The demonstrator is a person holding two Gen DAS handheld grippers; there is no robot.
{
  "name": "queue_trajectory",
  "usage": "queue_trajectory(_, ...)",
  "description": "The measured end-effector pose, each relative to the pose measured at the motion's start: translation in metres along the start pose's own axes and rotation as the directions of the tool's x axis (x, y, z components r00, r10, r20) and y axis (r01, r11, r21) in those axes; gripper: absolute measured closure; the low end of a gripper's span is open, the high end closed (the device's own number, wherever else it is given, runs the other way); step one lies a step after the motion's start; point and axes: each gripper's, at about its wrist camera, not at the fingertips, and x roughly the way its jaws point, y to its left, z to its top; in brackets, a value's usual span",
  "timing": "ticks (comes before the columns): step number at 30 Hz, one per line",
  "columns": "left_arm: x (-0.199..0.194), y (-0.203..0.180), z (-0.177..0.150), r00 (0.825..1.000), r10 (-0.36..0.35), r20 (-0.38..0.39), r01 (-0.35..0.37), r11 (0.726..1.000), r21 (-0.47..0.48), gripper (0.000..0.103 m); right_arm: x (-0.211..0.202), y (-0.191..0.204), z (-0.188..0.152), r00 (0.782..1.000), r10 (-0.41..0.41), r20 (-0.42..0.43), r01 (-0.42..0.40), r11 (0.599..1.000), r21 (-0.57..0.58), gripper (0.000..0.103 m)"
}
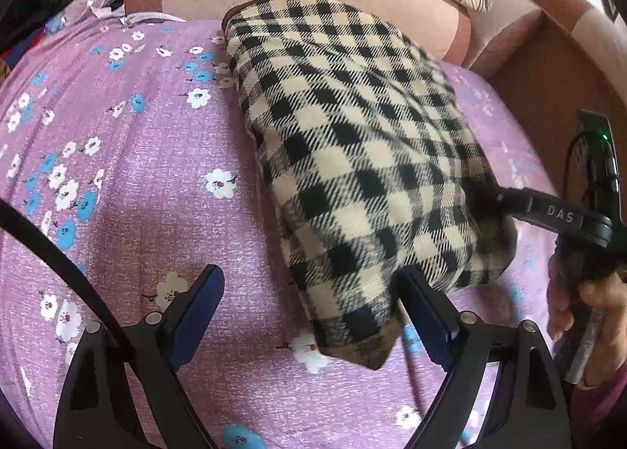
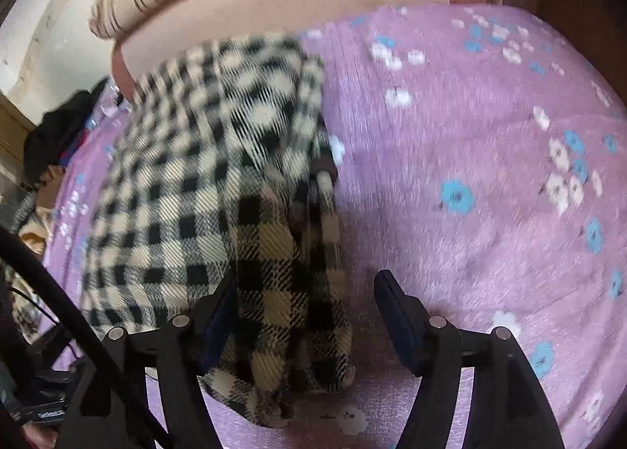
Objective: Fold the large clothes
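The folded black-and-cream checked woollen garment (image 1: 364, 159) lies on the purple flowered bedsheet (image 1: 129, 159), below the headboard. Left gripper (image 1: 313, 312) released beside its corner; right gripper (image 2: 305, 315) released, straddling its edge, likely letting the fold settle.

Both wrist views angled steeply down, close over bed, sharing checked garment (image 1: 364, 159) (opposite sides)

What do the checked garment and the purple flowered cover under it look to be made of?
Checked garment: probably a thick woven or brushed wool-like cloth, matte; diagonal twill lines and fuzzy edges show. Purple cover: seemingly a soft, short-pile fleece-like fabric with printed flowers; faint ribbed sheen.
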Motion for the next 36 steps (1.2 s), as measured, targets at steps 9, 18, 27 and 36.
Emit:
queue_trajectory(9,-0.005,0.034,0.037,0.981,-0.180,0.067,0.190,0.960,-0.206,0.009,-0.005,-0.006,0.037,0.990,0.128,0.061,-0.129,0.992,0.005,0.020)
queue_trajectory(18,0.038,0.045,0.075,0.965,-0.255,0.059,0.262,0.926,-0.272,0.009,0.044,0.006,0.058,0.982,0.188,0.007,-0.188,0.982,-0.034,0.018)
queue_trajectory(27,0.067,0.037,0.084,0.965,-0.261,0.039,0.262,0.930,-0.258,0.012,0.064,-0.004,0.070,0.947,0.320,0.026,-0.321,0.945,0.065,0.035)
queue_trajectory(36,0.024,0.026,0.080,0.962,-0.263,0.066,0.271,0.949,-0.164,0.059,0.013,0.034,0.061,0.924,0.380,0.047,-0.380,0.925,-0.020,0.073)
